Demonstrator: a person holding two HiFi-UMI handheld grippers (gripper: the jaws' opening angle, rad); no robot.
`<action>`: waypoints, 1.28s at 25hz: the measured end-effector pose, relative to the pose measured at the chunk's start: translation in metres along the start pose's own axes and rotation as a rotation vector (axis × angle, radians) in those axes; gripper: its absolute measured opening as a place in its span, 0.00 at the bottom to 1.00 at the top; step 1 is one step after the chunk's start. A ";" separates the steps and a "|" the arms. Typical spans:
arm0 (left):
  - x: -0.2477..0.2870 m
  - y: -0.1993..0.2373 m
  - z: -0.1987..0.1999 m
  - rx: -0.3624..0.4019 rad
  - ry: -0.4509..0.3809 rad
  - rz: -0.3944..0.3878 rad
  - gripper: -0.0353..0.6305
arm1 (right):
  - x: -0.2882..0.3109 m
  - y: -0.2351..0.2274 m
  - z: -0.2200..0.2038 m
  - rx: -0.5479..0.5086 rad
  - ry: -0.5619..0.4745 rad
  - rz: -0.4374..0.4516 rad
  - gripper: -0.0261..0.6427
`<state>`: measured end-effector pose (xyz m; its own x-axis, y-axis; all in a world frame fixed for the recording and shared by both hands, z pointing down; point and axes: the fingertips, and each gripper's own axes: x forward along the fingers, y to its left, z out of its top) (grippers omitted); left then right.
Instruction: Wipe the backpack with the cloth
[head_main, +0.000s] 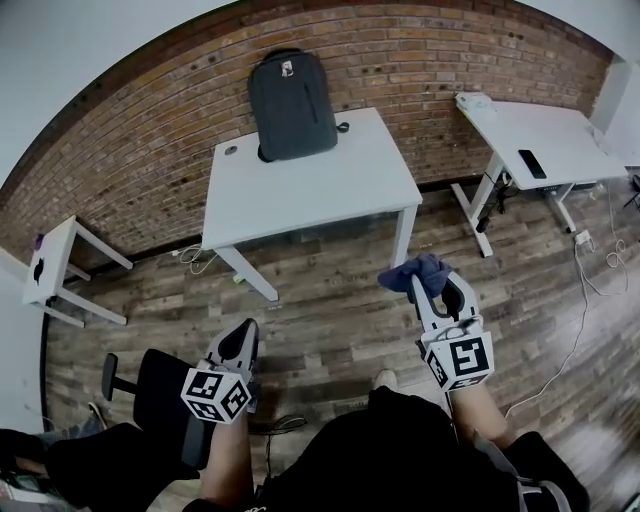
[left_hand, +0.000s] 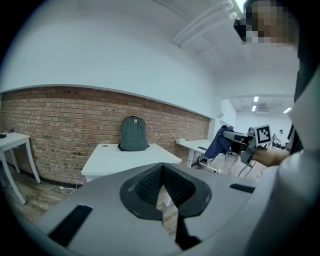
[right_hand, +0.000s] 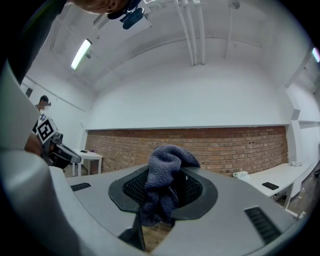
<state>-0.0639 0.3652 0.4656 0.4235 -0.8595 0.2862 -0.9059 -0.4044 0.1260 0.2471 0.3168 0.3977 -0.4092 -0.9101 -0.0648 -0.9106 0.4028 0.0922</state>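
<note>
- At the table's (head_main: 330, 190) far edge, the backpack (head_main: 292, 105) is standing upright against the brick wall (head_main: 150, 140).
- You are holding your right hand-held gripper (head_main: 436, 284) well short of the table, its jaws clamping the bunched cloth (head_main: 418, 269).
- Your left hand-held gripper (head_main: 249, 327) is hanging with its jaws together, carrying nothing.

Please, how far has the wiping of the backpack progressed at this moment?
Done: the right gripper is shut on the blue cloth. In hand: nothing touches the backpack, which stands on the white table, well away from both grippers. To do: approach it and wipe it. The left gripper is shut and empty.
</note>
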 end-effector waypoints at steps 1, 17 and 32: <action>-0.011 0.001 -0.005 -0.007 -0.001 -0.001 0.04 | -0.006 0.009 0.001 0.000 -0.001 0.001 0.22; -0.182 -0.015 -0.067 -0.023 0.004 -0.055 0.04 | -0.151 0.123 0.016 0.035 0.024 -0.085 0.22; -0.209 -0.033 -0.081 -0.065 -0.028 -0.049 0.04 | -0.203 0.133 0.027 -0.043 0.055 -0.060 0.22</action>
<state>-0.1232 0.5840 0.4787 0.4669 -0.8477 0.2520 -0.8821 -0.4261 0.2009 0.2077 0.5580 0.3965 -0.3495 -0.9368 -0.0166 -0.9294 0.3444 0.1324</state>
